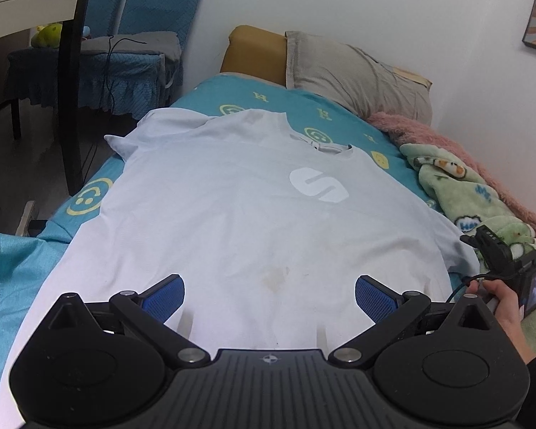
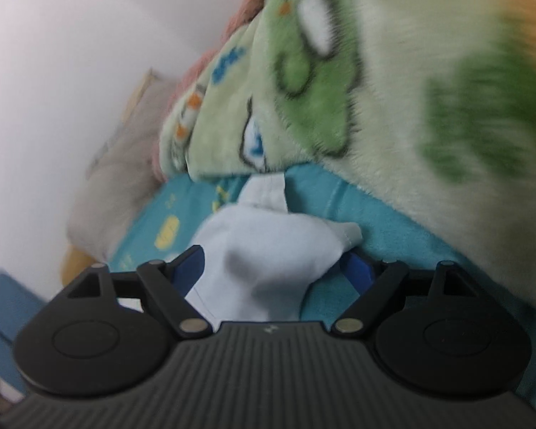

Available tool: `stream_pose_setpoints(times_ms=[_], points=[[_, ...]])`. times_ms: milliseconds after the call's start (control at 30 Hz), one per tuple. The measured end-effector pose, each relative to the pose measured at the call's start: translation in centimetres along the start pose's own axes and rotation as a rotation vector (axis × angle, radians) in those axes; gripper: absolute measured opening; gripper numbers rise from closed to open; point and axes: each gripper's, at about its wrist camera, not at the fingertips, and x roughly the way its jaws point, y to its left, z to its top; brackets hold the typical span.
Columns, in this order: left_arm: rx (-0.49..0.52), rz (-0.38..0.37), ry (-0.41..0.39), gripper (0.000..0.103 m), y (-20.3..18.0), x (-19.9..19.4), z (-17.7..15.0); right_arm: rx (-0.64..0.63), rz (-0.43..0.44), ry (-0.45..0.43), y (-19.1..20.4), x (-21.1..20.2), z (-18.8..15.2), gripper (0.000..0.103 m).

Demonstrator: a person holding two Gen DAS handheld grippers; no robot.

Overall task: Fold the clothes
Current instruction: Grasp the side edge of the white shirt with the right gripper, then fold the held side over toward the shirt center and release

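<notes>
A bed (image 1: 211, 93) with a teal sheet, printed with yellow smiley faces and "H" letters, fills the left wrist view, pushed against a white wall with a grey pillow (image 1: 357, 75) at its far end. A pale t-shirt (image 1: 232, 214) lies face up on it straight ahead of the left gripper (image 1: 269, 295), spread nearly flat with the collar at the far end. The left gripper hovers over the near hem with its blue pads wide apart, holding nothing.

To the right of that gripper, a hand (image 1: 504, 304) holds the right gripper (image 2: 275, 268) at the shirt's right edge. In its own blurred view a bunched piece of shirt cloth, probably the sleeve or a side corner, sits between the spread fingers; they look parted around it, not pinched, though the blur makes that uncertain. A green cartoon blanket (image 2: 393, 107) lies just beyond.

I judge the folding barely begun: the shirt is laid out, no crease is made, and every fold remains.

The only marking on the shirt is a white oval logo (image 1: 318, 185) shaped like an "S" on the chest. Blue lettering on the blanket is too small to read.
</notes>
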Motion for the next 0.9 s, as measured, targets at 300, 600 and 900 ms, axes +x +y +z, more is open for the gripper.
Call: stream_pose_setpoints(times_ms=[300, 600, 900], points=[[-0.013, 0.008, 0.012, 0.103, -0.1, 0.5, -0.1, 0.037, 0.228, 0.105, 0.0, 4.4, 1.9, 0.085], [-0.049, 0.002, 0.042, 0.103, -0.2, 2.0, 0.5, -0.129, 0.091, 0.041, 4.2, 8.4, 2.4, 0.066], [-0.014, -0.003, 0.013, 0.103, 0.0, 1.0, 1.4, -0.393, 0.019, -0.014, 12.2, 5.4, 4.3, 0.011]])
